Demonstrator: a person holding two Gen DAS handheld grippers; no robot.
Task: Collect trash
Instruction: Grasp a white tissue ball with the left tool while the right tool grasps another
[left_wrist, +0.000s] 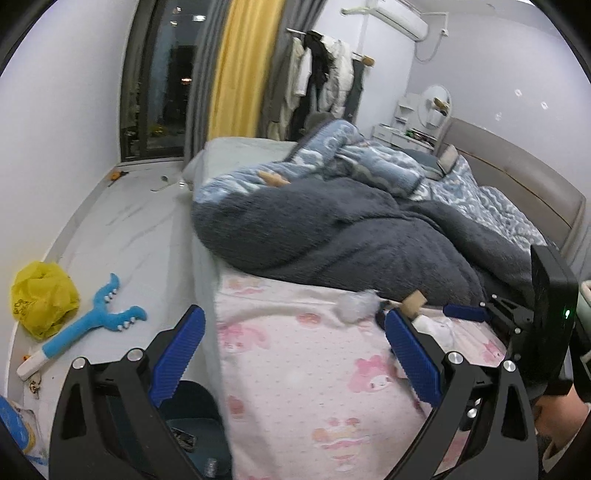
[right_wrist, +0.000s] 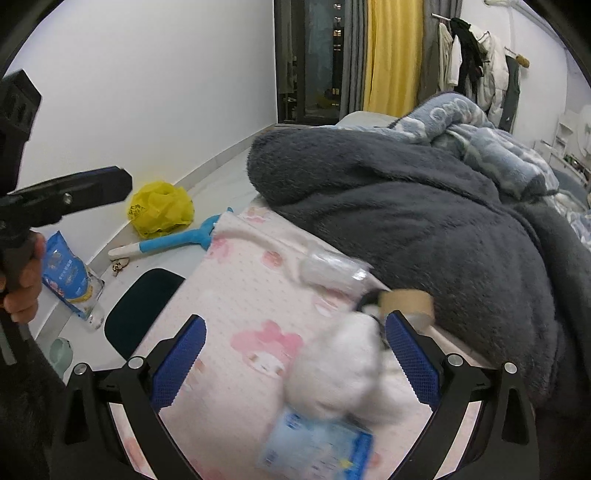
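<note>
**Trash scattered on the pink sheet, both grippers spread wide**

On the pink cartoon-print bedsheet (right_wrist: 236, 295), beside the dark grey fleece blanket (right_wrist: 424, 229), lies a crumpled white tissue wad (right_wrist: 340, 369), blurred, with a pale blue packet (right_wrist: 317, 446) just below it and a brown cardboard tape roll (right_wrist: 406, 302) near the blanket's edge. The right gripper (right_wrist: 295, 354) hangs over this litter, blue pads released and grasping nothing. The left gripper (left_wrist: 295, 347) is likewise spread and empty above the sheet's edge. A yellow plastic bag (left_wrist: 42, 299) sits on the pale floor by the wall, beside a blue plush toy (left_wrist: 88, 328).
</note>
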